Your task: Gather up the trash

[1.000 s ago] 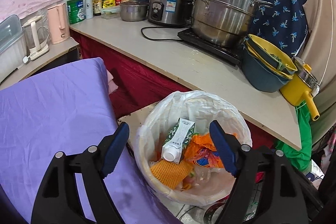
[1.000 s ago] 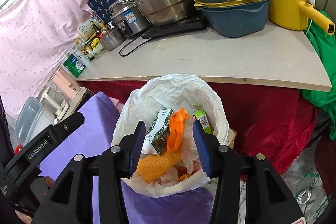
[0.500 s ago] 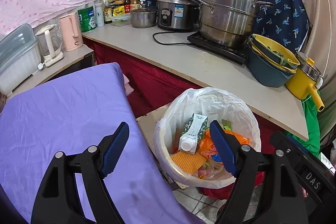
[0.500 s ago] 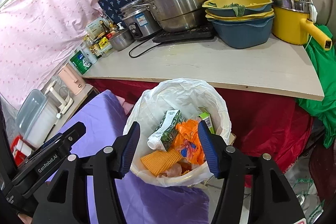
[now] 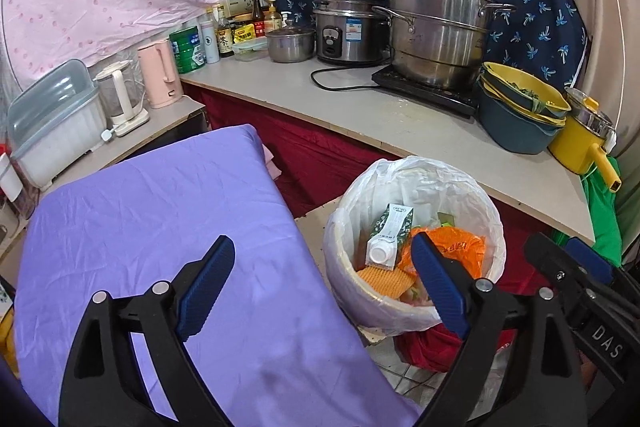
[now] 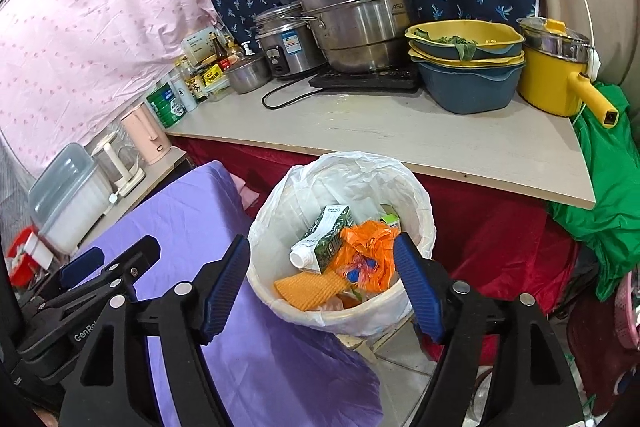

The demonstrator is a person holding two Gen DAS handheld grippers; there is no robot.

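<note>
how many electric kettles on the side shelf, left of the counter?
2. A pink plastic kettle stands nearest the counter corner; a clear glass kettle with a white handle and base sits just left of it, beside the translucent storage box. Others may be hidden behind.

One lined bin (image 6: 352, 311) holds one milk carton (image 6: 324, 241), one orange bag (image 6: 368, 251), one orange sponge (image 6: 308, 291); two kettles (image 5: 158, 73).

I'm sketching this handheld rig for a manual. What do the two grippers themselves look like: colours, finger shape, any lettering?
Both match: the left gripper and right gripper have matte black plastic frames with triangular cut-outs and silver round pivot pins. Each has two long, tapered fingers faced with ribbed dark-blue pads. White lettering shows on the bodies: "GenRo", partly cut off, on the left, "DAS" on the right. No cables or sleeves are visible.
</note>
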